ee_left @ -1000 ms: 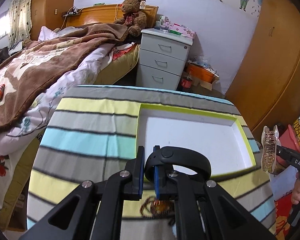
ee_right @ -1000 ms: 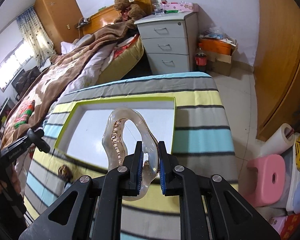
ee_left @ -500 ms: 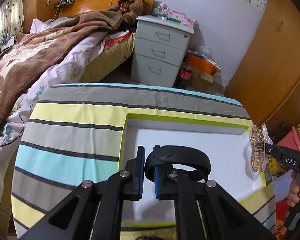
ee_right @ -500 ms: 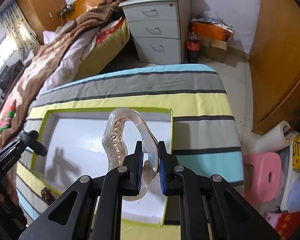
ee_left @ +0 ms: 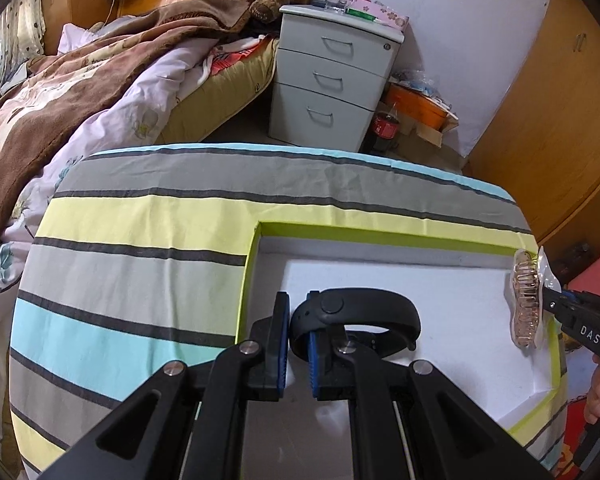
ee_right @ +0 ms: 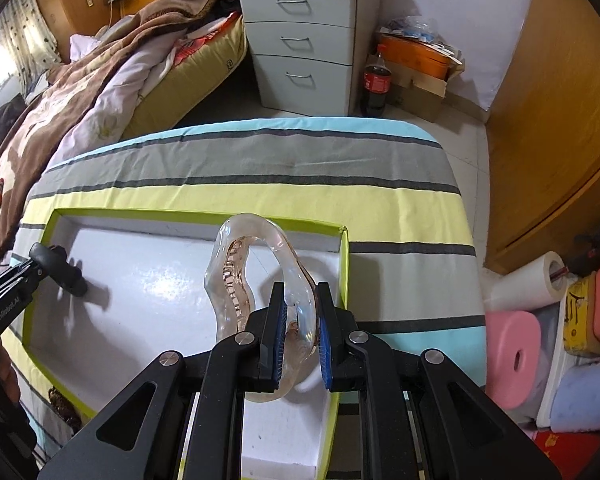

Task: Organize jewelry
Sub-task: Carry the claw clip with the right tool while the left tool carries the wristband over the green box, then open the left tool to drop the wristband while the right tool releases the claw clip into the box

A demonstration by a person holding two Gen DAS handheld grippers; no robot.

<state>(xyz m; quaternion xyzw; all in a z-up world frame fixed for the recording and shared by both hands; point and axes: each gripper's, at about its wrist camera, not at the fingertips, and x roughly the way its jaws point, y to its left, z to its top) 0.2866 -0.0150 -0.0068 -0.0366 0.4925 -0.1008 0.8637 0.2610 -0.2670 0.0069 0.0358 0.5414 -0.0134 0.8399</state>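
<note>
My left gripper (ee_left: 296, 344) is shut on a black wristband (ee_left: 356, 316) and holds it over the left part of a shallow white tray with a lime-green rim (ee_left: 380, 232). The band also shows in the right wrist view (ee_right: 60, 268). My right gripper (ee_right: 300, 332) is shut on a clear pink-tinted hair claw clip (ee_right: 256, 276) over the tray's right part (ee_right: 342, 264). In the left wrist view the clip (ee_left: 526, 300) hangs at the tray's right edge.
The tray lies on a striped cloth-covered table (ee_left: 140, 240). A small brown beaded item (ee_right: 58, 396) lies on the cloth by the tray's near left rim. A bed (ee_left: 80, 76), grey drawers (ee_left: 332, 80), a pink stool (ee_right: 516, 356) and a paper roll (ee_right: 528, 280) surround the table.
Both grippers have moved forward over the tray with their items. The beaded item on the cloth has dropped out of the left wrist view.
</note>
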